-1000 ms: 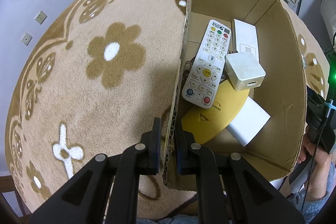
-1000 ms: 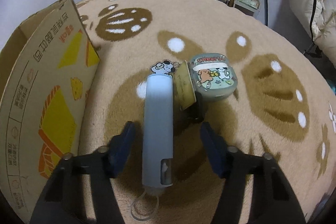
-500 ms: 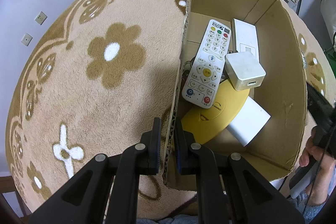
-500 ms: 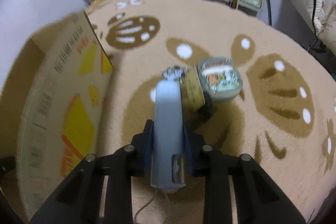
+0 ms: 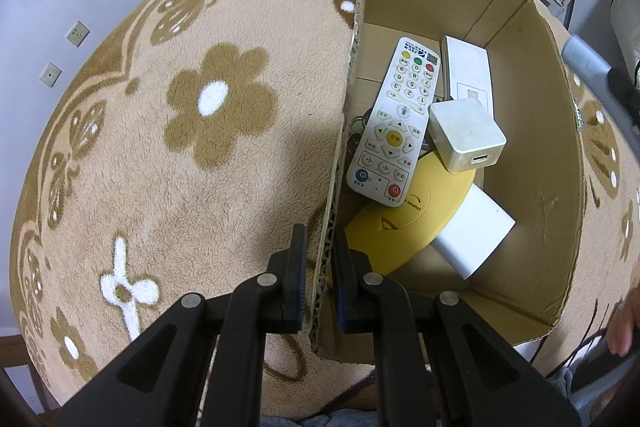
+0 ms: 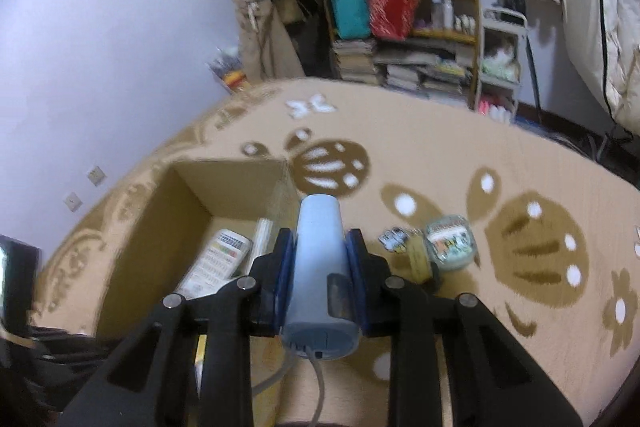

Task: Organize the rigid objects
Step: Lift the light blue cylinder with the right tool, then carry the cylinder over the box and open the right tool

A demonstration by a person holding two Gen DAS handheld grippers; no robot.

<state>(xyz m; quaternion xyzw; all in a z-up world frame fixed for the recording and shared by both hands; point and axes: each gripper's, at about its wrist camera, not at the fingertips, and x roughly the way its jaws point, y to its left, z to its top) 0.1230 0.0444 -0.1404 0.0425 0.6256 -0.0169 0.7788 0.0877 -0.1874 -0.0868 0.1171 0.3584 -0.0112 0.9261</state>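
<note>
My left gripper (image 5: 320, 239) is shut on the near left wall of the open cardboard box (image 5: 560, 155) on the tan flowered rug. Inside lie a white remote (image 5: 394, 123), a white cube charger (image 5: 466, 135), a yellow disc (image 5: 404, 223) and white flat boxes (image 5: 470, 71). My right gripper (image 6: 319, 247) is shut on a pale blue cylinder (image 6: 318, 267) with a cord, lifted above the box's (image 6: 176, 227) right wall. The cylinder's tip shows at the left wrist view's right edge (image 5: 586, 57). A round green tin (image 6: 450, 243), a keychain charm (image 6: 394, 237) and a tape roll (image 6: 420, 261) lie on the rug.
Cluttered bookshelves (image 6: 404, 27) and a white rack (image 6: 502, 59) stand beyond the rug's far edge. A wall with two sockets (image 5: 64, 53) is on the left. A person's hand (image 5: 624, 323) shows at the lower right of the left wrist view.
My right gripper closed on the blue cylinder, lifted it off the rug and carried it left over the box. My left gripper stayed clamped on the box wall.
</note>
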